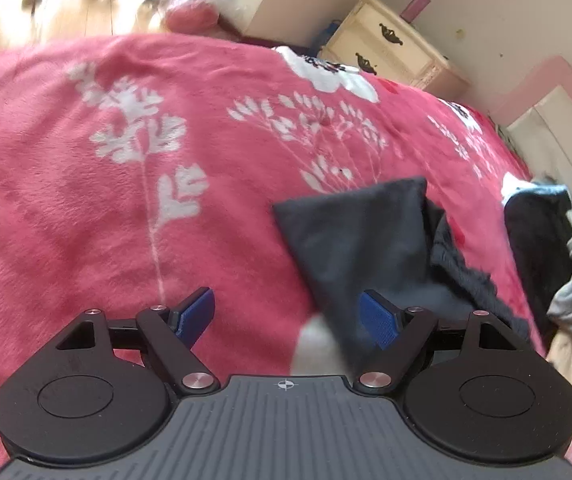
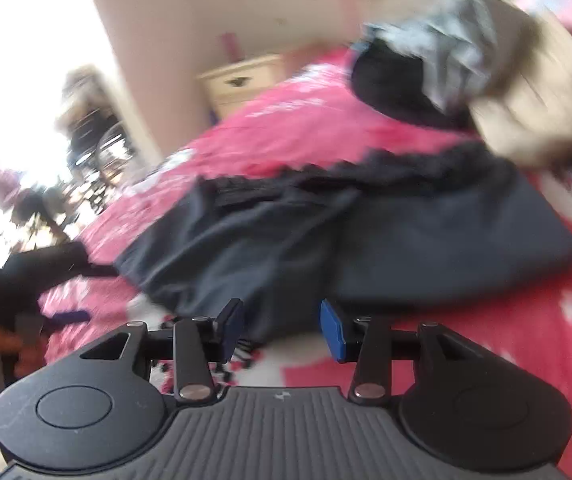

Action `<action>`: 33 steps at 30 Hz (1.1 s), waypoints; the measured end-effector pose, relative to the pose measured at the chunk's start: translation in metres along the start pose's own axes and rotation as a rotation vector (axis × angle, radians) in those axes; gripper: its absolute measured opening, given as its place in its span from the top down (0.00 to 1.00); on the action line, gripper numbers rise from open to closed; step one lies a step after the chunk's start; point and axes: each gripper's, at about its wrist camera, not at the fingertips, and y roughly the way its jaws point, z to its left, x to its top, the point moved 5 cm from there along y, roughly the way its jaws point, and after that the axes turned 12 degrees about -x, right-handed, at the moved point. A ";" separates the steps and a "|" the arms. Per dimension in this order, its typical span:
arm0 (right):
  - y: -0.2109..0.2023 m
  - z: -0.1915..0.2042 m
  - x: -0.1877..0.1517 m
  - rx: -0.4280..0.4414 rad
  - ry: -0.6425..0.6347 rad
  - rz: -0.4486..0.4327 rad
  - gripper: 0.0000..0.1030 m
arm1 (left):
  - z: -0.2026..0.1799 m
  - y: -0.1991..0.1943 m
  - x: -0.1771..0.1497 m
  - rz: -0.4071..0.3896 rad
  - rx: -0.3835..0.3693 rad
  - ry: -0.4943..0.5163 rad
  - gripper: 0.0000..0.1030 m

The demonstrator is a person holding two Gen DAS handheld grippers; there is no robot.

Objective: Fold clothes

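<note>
- Pink floral blanket (image 1: 133, 184) covers the bed that serves as the work surface, with a cream nightstand (image 1: 390, 46) against the wall behind it and a sunlit floor beyond the far edge.
- On the blanket lies a dark garment (image 2: 386, 240), partly laid flat: the left wrist view shows one squared, smooth corner of it (image 1: 358, 232) pointing toward mid-bed, and the right wrist view shows a wide, fairly flat panel with a frilled or lacy black edge along its far side.
- Near it, toward the headboard side, sits a heap of other clothes (image 2: 466, 64) in black, grey and beige, crumpled rather than stacked.
- Left gripper (image 1: 290, 320) hovers just above the blanket with its blue pads spread wide, nothing between them; the garment's near corner lies just ahead of its right pad.
- Right gripper (image 2: 281, 330) is likewise spread and empty, poised at the garment's near hem; that view is motion-blurred, so fine creases cannot be read.
- Whether the garment is midway through folding or already folded and being left is unclear from this alone.
- Any pinch here would go best at a single layer on the hem, both grippers level, so the soft, slack cloth carries over without dragging the plush blanket or bunching the frilled edge.
</note>
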 end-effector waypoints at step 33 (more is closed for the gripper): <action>0.111 0.159 -0.006 0.131 -0.556 -0.169 0.37 | -0.019 0.058 0.021 -0.008 -0.032 0.171 0.68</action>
